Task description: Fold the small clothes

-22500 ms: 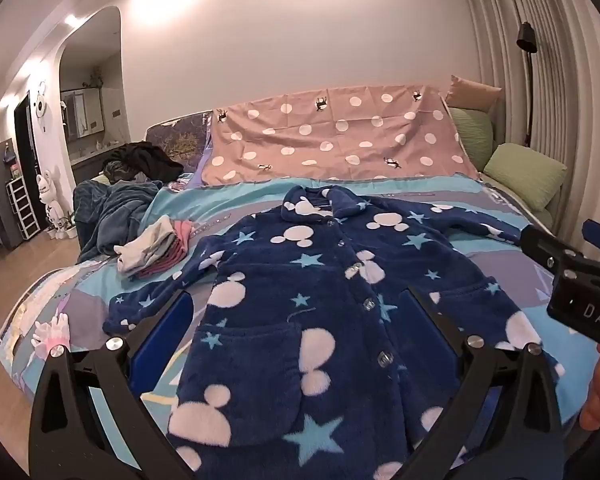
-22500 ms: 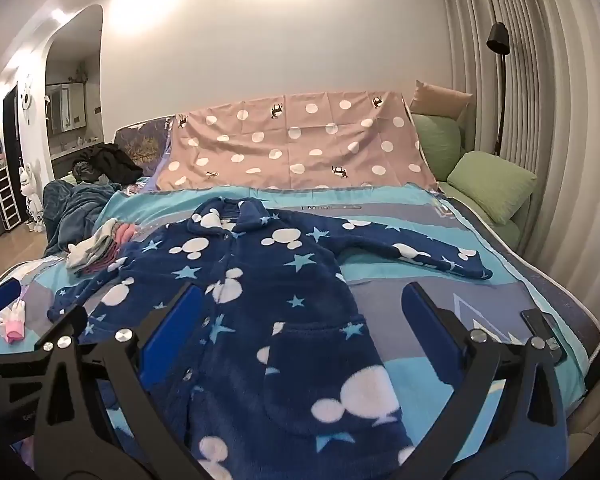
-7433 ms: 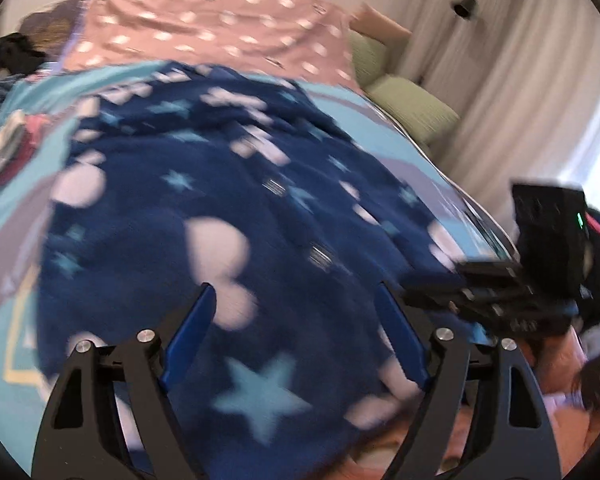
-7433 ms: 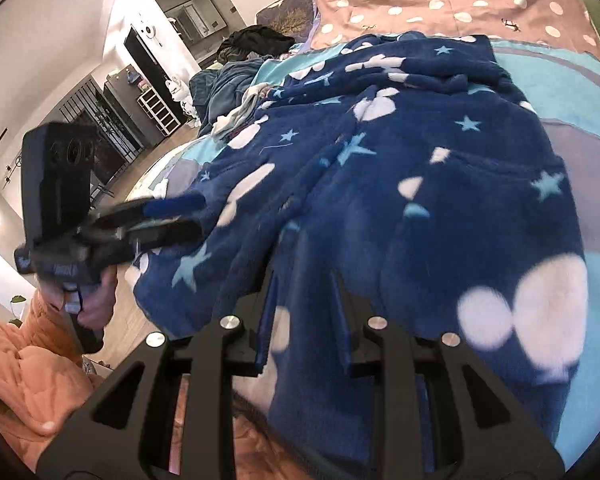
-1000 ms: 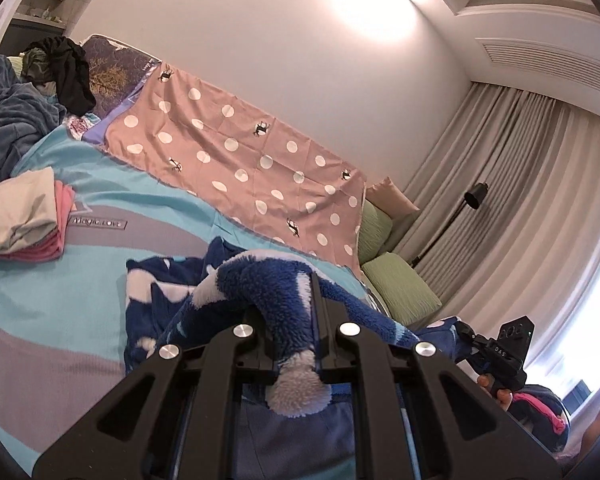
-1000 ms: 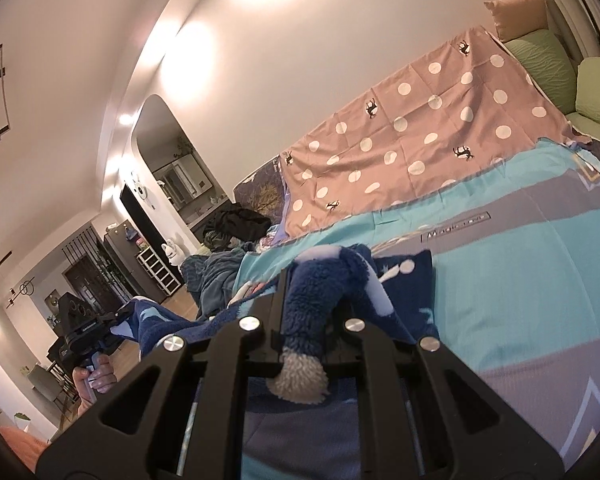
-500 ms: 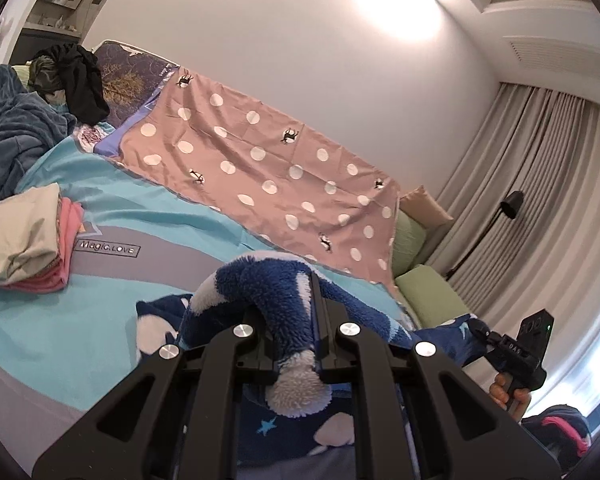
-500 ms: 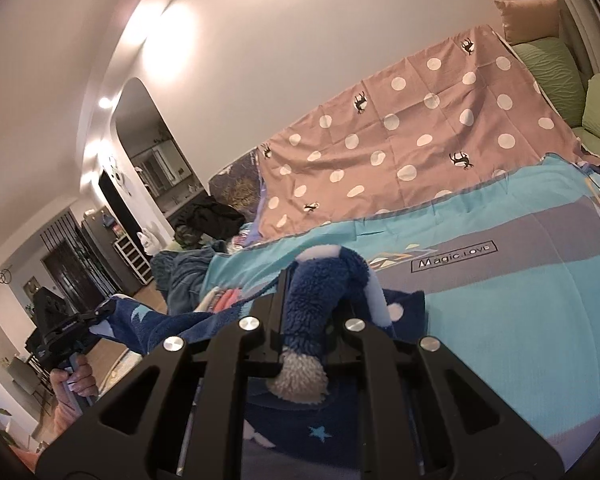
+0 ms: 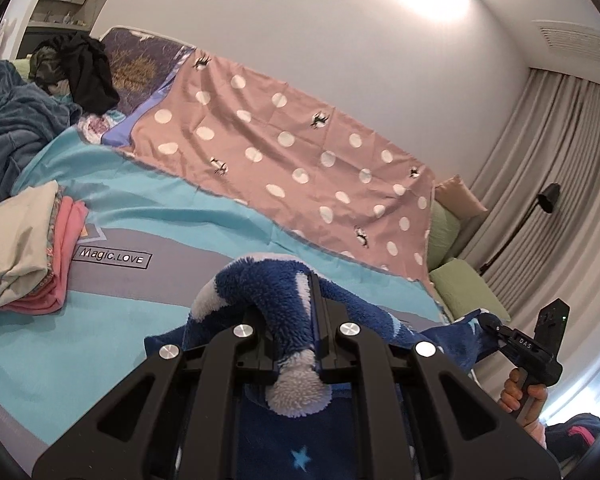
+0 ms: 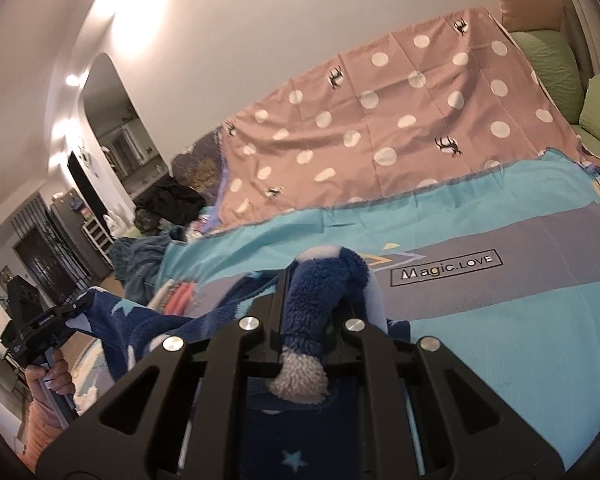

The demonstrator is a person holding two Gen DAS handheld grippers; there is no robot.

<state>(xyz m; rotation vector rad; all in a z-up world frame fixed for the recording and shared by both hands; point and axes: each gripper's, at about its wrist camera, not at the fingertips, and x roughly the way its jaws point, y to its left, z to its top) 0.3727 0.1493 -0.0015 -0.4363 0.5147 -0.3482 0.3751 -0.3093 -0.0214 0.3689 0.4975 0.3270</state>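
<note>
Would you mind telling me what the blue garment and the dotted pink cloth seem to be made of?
The blue garment looks like thick plush fleece: its pile is deep, fuzzy and matte where the left gripper and the right gripper pinch it. The dotted pink cloth seems a thin, smooth woven fabric, perhaps cotton, with sharp fold creases.

Wrist views, both toward bed (image 9: 188,216)

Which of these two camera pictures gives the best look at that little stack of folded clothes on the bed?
The left wrist view: the folded clothes pile sits large and unobstructed at its left edge. In the right wrist view only a pink sliver peeks out behind the blue fleece garment.
</note>
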